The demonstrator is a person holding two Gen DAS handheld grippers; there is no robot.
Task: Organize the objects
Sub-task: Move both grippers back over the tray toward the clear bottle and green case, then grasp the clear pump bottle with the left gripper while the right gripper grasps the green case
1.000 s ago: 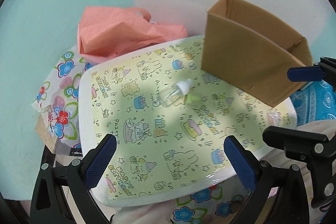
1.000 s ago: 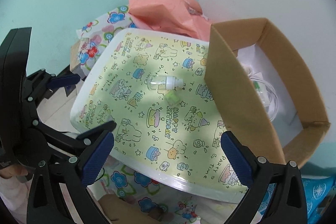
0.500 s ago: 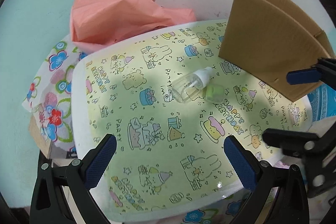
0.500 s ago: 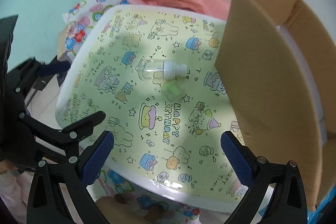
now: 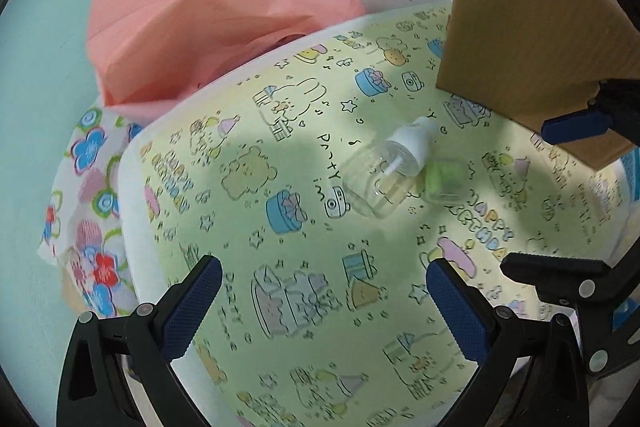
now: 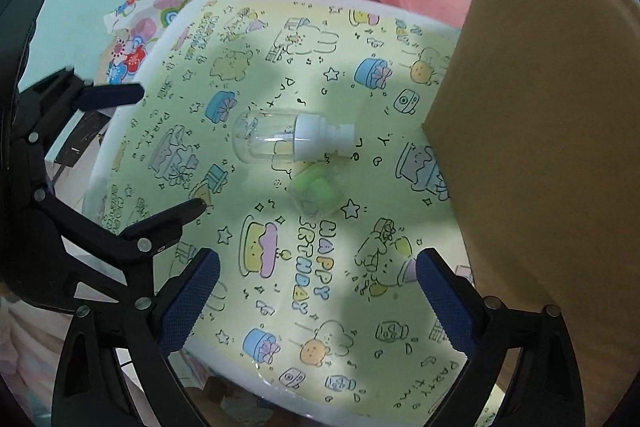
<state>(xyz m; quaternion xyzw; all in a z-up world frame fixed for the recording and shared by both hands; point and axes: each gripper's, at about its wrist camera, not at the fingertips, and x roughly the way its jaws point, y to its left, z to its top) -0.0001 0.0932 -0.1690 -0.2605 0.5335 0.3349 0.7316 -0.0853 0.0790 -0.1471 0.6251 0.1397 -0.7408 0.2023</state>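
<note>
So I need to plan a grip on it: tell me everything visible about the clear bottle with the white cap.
The clear bottle lies on its side on the party-print table. Its body looks like transparent plastic, apparently empty, with a thin tube inside. A white stepped pump cap points toward the cardboard box. A small green-filled clear case lies right beside its neck; contact is unclear. No gripper touches it.
</note>
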